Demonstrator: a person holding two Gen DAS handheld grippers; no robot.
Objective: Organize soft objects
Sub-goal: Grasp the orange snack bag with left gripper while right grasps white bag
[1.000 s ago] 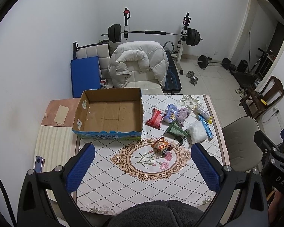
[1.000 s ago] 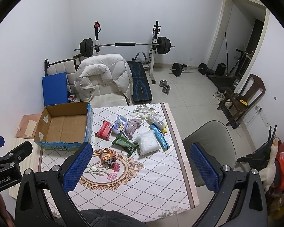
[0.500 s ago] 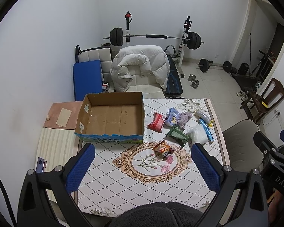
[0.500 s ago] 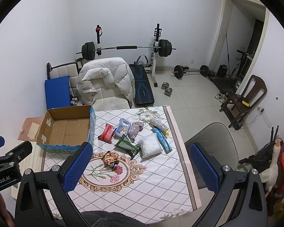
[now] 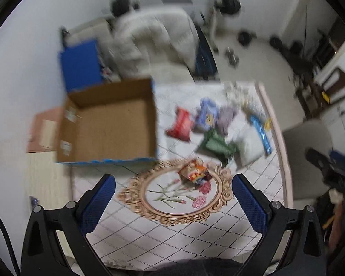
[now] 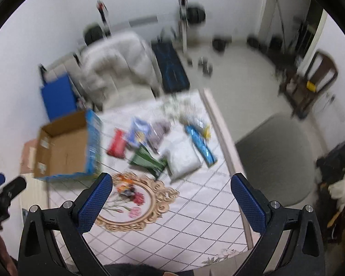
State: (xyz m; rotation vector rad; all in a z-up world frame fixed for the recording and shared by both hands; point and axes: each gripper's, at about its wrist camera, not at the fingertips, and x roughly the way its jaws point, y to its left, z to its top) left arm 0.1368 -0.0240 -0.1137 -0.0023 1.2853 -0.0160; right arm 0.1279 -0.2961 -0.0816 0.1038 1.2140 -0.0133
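Observation:
An empty cardboard box (image 5: 112, 124) stands on the table's left side; it also shows in the right wrist view (image 6: 64, 147). To its right lie several soft packets: a red one (image 5: 180, 126), a blue-white one (image 5: 207, 115), a grey cloth (image 5: 226, 117), a green one (image 5: 217, 145), a white one (image 5: 250, 142), a long blue one (image 5: 261, 133) and an orange one (image 5: 194, 172). My left gripper (image 5: 173, 195) is open and empty, above the table's near half. My right gripper (image 6: 172, 195) is open and empty, high over the table. Both views are blurred.
The table (image 5: 172, 230) has a diamond-pattern cloth with a round floral medallion. A grey chair (image 6: 278, 158) stands at its right side. A chair with a white jacket (image 5: 154, 36) and a blue pad (image 5: 80, 64) stand behind the table. Weight equipment fills the back.
Both grippers have moved down and forward toward the table, so the box and packets look larger. Both views are now motion-blurred. Jaws stay open.

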